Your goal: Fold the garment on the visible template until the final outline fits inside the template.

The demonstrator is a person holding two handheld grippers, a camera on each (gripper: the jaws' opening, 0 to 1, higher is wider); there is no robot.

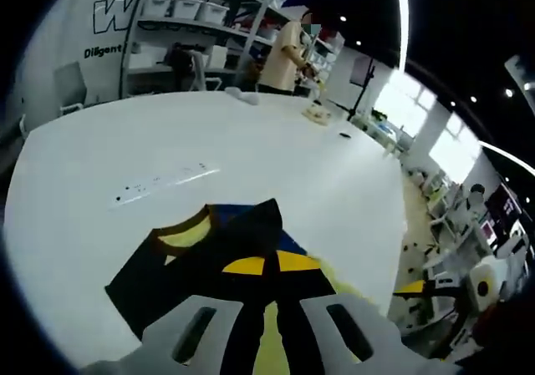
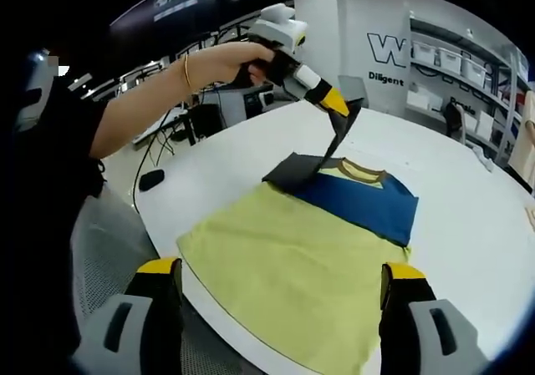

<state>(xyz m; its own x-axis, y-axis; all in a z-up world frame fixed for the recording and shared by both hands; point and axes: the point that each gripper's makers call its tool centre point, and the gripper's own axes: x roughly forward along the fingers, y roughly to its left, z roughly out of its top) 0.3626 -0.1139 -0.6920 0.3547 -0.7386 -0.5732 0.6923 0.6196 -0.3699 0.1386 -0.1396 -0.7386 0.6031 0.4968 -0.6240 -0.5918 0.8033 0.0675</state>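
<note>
A T-shirt with a yellow body, a blue chest and black sleeves lies on the white table. My left gripper, held by a person's hand, is shut on the black sleeve and holds it lifted above the shirt. In the left gripper view its yellow-tipped jaws pinch the black cloth, with blue and yellow cloth beneath. My right gripper hovers open over the shirt's hem, jaws wide apart at the near table edge.
A pale strip with small marks lies on the table beyond the shirt. Small items sit at the far edge, where a person in a yellow top stands by shelves of bins. A grey chair is near the table.
</note>
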